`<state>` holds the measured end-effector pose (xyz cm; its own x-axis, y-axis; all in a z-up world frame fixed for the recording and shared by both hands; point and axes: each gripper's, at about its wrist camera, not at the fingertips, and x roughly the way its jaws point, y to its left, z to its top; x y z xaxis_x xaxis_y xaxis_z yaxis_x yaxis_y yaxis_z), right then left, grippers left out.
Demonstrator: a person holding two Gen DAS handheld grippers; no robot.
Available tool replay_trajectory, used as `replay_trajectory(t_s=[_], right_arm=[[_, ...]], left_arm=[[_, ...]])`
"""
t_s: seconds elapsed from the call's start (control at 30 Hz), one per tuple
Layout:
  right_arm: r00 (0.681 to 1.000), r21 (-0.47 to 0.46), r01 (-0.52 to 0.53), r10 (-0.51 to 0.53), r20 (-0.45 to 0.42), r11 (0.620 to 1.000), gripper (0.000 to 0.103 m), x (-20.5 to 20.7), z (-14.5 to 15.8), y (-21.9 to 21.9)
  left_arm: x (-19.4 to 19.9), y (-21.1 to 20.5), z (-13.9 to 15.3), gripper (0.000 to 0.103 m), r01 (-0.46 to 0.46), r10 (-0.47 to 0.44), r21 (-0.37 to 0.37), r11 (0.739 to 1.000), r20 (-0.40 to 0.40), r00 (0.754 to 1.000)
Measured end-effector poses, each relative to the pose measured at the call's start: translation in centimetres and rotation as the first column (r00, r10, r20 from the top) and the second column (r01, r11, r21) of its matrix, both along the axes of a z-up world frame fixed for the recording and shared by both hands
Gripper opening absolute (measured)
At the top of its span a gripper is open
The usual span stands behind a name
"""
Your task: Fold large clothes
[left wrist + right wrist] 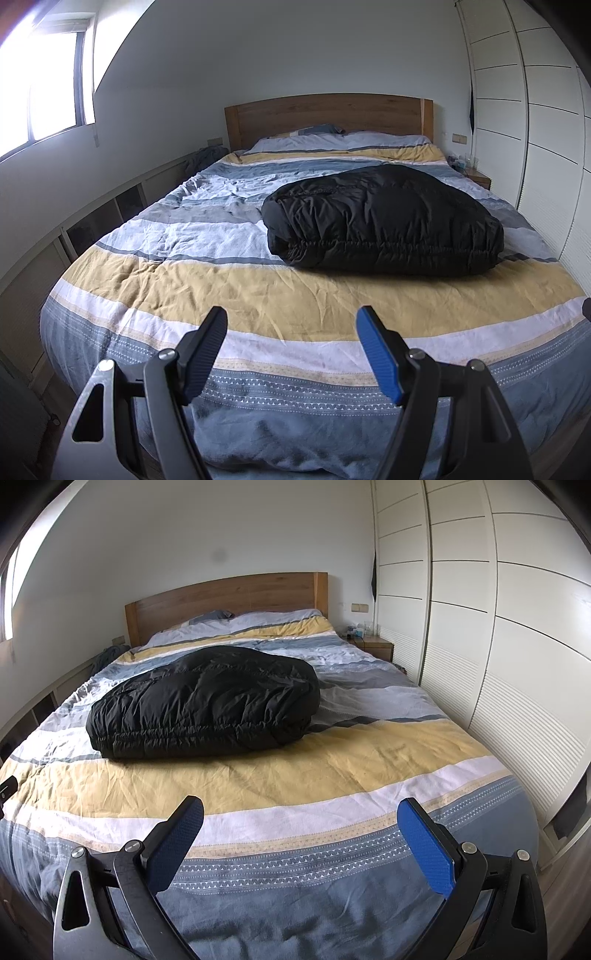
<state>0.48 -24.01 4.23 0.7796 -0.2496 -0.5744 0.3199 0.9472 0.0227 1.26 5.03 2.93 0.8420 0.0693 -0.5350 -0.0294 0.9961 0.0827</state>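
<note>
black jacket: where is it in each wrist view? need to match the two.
Left wrist view: black jacket lies right of centre on the striped duvet.
Right wrist view: black jacket lies left of centre on the duvet.
Shared landmark: wooden headboard behind it in both.

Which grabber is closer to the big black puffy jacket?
Neither clearly. The left gripper sees the jacket ahead-right; the right gripper sees it ahead-left.
</note>
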Motion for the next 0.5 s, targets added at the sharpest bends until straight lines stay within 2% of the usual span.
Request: replay_trajectory(t_s=[0.5], right_arm=[[1.0,-0.001,-0.002,0.002,-0.008,1.0,0.103,0.06,-0.35,-0.01]], left_arm=[[0.46,0.77,-0.39,0.071,0.022,-0.022,0.0,1.0,-0.016,1.0]])
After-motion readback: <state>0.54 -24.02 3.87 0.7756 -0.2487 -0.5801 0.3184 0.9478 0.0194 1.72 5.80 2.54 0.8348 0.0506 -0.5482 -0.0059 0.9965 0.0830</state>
